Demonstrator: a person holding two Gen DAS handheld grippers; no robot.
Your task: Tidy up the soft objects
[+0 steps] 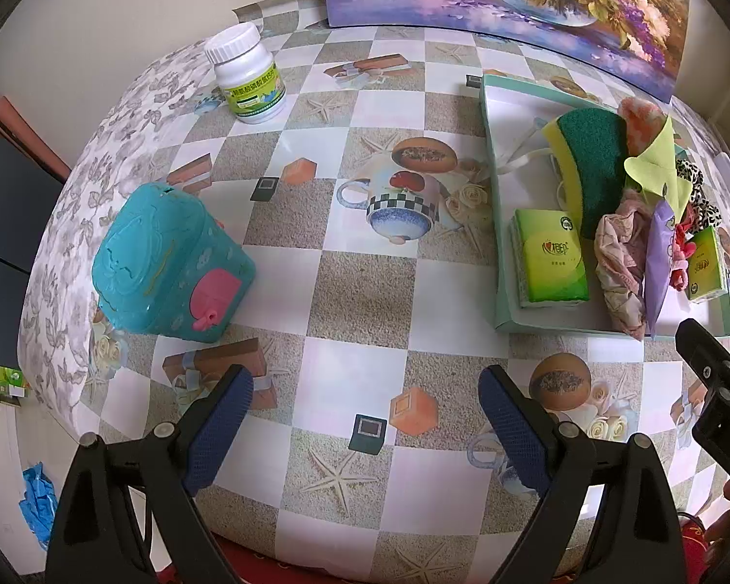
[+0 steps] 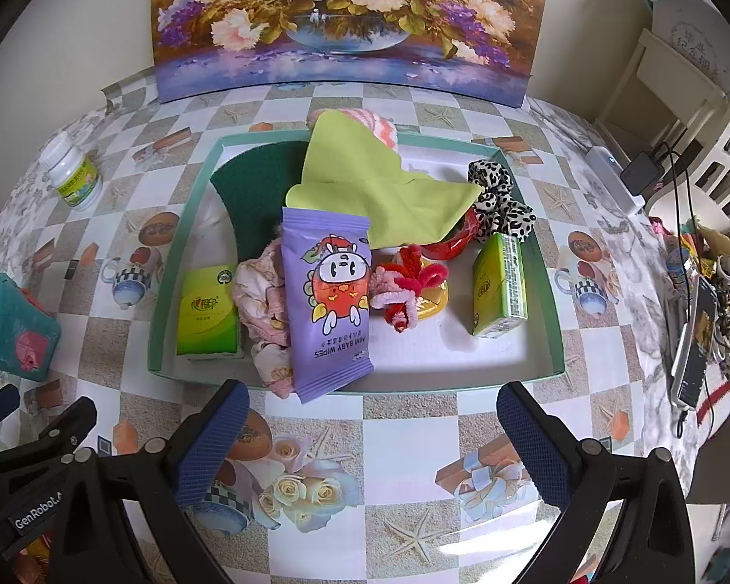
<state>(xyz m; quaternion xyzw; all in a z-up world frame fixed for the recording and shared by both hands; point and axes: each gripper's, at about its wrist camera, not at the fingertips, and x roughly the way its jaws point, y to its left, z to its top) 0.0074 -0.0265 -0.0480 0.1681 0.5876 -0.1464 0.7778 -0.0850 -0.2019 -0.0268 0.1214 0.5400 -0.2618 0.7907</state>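
On the checkered worktop (image 1: 365, 292), a teal toy box (image 1: 170, 263) sits at the left of the left wrist view, a white bottle (image 1: 248, 78) at upper left. The left gripper (image 1: 365, 418) hangs at the bottom centre, spread wide and empty. In the right wrist view, the green tray (image 2: 550, 292) fills the middle, holding a tissue pack (image 2: 207, 311), a sponge (image 2: 258, 185), a purple wipes packet (image 2: 328, 301), a lime cloth (image 2: 389, 185) and a leopard scrunchie (image 2: 501, 204). The right gripper (image 2: 372, 430), bottom centre, is wide open and empty.
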